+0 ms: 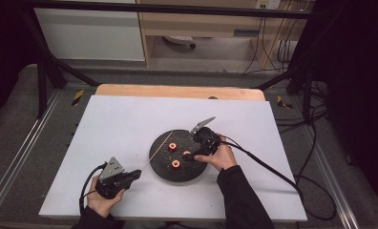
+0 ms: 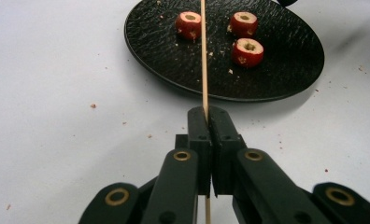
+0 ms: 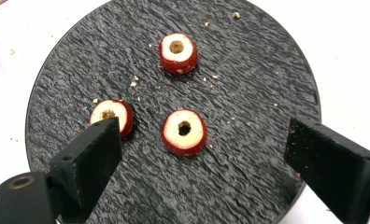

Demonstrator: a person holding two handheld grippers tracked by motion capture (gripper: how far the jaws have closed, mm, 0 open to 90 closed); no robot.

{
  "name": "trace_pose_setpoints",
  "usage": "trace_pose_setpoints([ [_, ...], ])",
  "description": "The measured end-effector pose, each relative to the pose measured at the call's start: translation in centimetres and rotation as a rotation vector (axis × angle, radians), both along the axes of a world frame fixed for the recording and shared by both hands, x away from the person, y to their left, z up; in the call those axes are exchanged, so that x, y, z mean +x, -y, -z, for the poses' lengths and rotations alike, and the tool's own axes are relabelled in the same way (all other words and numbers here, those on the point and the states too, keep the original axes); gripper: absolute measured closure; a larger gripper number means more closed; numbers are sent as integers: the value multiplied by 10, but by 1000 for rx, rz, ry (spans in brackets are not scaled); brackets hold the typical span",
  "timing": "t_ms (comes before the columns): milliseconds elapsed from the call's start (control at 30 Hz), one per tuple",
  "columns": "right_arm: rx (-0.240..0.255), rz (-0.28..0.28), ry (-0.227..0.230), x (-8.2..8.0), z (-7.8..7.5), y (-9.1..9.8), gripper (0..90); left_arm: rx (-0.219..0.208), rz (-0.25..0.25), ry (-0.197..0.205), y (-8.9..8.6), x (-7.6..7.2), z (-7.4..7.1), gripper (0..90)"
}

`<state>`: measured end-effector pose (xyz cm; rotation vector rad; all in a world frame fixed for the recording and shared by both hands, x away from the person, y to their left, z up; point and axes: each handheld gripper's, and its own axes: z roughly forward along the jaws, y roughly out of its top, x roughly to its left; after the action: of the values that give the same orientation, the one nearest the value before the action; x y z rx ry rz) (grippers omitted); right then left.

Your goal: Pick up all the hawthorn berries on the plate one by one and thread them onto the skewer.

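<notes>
High view: a white sheet covers a wooden table ringed by a black frame, grey floor and trailing cables around it. On it sits a black plate with three cored red fruit pieces. The left gripper is clamped tight on a thin wooden skewer reaching over the plate. The right gripper hangs over the fruit, jaws wide, nothing between the pads.

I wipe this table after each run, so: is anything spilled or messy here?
Yes, slightly. Small pale crumbs lie scattered on the black plate around the three cored red fruit pieces, and reddish specks dot the white table near the plate. Nothing is tipped; the skewer is clamped in the left tool.
</notes>
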<state>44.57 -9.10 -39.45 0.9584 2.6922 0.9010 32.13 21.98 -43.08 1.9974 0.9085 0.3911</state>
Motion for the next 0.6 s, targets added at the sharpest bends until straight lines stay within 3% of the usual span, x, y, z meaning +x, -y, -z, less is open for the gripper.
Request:
trace_pose_setpoints([
  [200,-52,-34,-37,9,0,-11,182,5,1,0,1,0,0,881],
  [400,-71,-89,-89,15,0,-19,295,5,1,-5,1,1,1,881],
  [600,-101,-110,-140,20,5,-24,413,10,6,-6,2,1,2,881],
])
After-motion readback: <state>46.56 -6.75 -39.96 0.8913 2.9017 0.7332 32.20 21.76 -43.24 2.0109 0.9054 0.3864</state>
